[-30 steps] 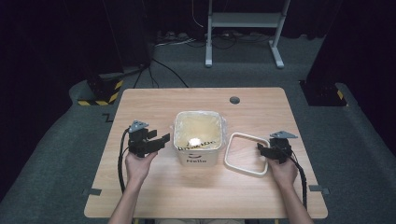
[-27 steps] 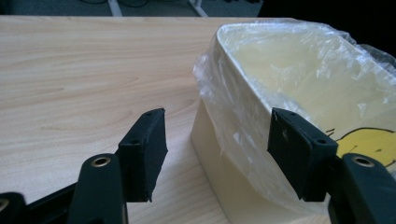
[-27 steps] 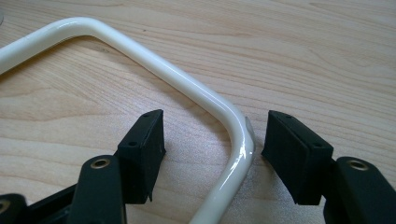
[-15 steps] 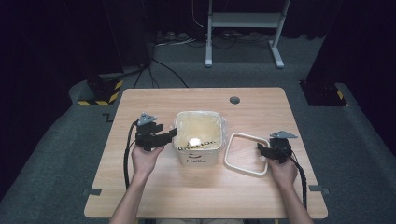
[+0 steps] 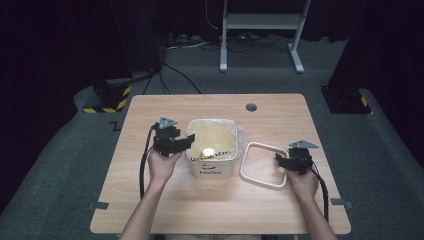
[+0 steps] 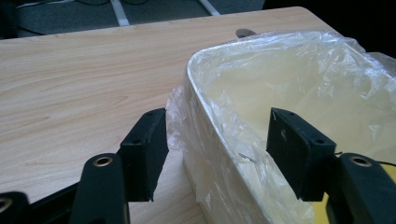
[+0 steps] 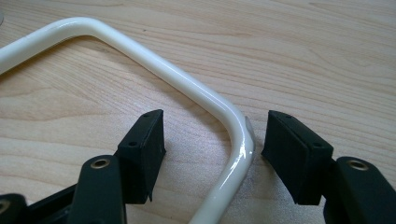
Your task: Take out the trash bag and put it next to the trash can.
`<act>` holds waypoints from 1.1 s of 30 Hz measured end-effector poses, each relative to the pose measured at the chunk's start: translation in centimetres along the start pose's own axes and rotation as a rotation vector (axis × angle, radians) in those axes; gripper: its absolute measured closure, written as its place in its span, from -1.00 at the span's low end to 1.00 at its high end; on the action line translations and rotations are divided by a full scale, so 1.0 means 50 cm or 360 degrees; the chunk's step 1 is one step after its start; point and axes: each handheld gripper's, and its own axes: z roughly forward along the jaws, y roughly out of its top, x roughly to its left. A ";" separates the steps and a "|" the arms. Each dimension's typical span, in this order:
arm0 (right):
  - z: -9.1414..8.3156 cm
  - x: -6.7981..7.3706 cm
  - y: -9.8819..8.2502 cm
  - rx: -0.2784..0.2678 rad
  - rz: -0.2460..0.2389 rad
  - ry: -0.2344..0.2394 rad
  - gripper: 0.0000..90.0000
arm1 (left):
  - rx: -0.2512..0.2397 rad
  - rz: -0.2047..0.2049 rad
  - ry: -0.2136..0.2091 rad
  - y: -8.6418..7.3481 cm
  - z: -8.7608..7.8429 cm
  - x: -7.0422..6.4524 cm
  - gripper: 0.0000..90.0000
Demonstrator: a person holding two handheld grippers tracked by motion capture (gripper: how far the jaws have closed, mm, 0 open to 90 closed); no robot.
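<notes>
Left hand-held gripper (image 6: 212, 154): your jaws, just narrowing, straddle the bin (image 6: 224, 186) wall unclamped; seat deeper.
Right hand-held gripper (image 7: 212, 156): gaping around the ring (image 7: 201, 95); centre it.

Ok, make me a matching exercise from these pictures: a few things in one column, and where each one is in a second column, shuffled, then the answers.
Things:
1. bin
2. white frame
3. left gripper
4. right gripper

Places:
A. jaws astride a corner of the frame, not pressing it
B. lying flat on the table, to the right of the bin in the high view
C. jaws astride the lined rim, one inside and one outside
D. standing mid-table, lined with a clear plastic bag

Pairs: 1-D, 2-B, 3-C, 4-A
</notes>
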 end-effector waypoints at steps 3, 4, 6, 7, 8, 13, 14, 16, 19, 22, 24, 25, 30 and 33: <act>0.000 0.000 0.000 0.0002 0.0005 -0.0003 -0.15 | 0.0003 0.0003 0.0009 -0.001 0.004 -0.001 -0.05; 0.001 0.000 0.001 0.0002 0.0007 -0.0003 -0.15 | -0.0008 0.0014 0.0029 -0.001 0.005 -0.003 0.00; 0.001 -0.002 0.001 0.0001 0.0006 -0.0005 -0.15 | -0.0014 0.0021 0.0035 0.000 0.006 -0.003 0.07; 0.001 -0.002 0.001 0.0001 0.0006 -0.0005 -0.15 | -0.0014 0.0021 0.0035 0.000 0.006 -0.003 0.10; 0.001 -0.002 0.004 0.0017 0.0018 -0.0013 -0.15 | -0.0006 0.0028 0.0045 -0.001 0.007 -0.004 0.13; -0.003 0.001 0.010 0.0056 0.0011 -0.0006 -0.14 | -0.0010 0.0034 0.0049 -0.001 0.008 -0.007 0.32; -0.004 0.002 0.012 0.0052 0.0014 0.0002 -0.14 | -0.0008 0.0037 0.0049 -0.001 0.007 -0.008 0.36; -0.010 0.005 0.019 0.0044 0.0015 0.0017 -0.12 | 0.0002 0.0043 0.0048 -0.001 0.008 -0.010 0.44; -0.022 0.011 0.034 0.0012 -0.0002 0.0045 -0.10 | 0.0018 0.0042 0.0044 -0.001 0.009 -0.011 0.52; -0.038 0.018 0.051 -0.0040 -0.0008 0.0096 -0.07 | 0.0026 0.0046 0.0044 0.000 0.009 -0.014 0.61; -0.046 0.023 0.063 -0.0050 -0.0006 0.0123 -0.07 | 0.0033 0.0054 0.0057 0.000 0.009 -0.017 0.65; -0.050 0.026 0.070 -0.0062 -0.0010 0.0141 -0.06 | 0.0035 0.0051 0.0058 0.001 0.008 -0.017 0.68; -0.071 0.046 0.104 -0.0116 -0.0020 0.0226 -0.05 | 0.0029 0.0057 0.0066 0.005 0.002 -0.017 0.76; -0.082 0.063 0.125 -0.0143 -0.0032 0.0287 -0.05 | 0.0030 0.0073 0.0074 0.008 0.000 -0.019 0.79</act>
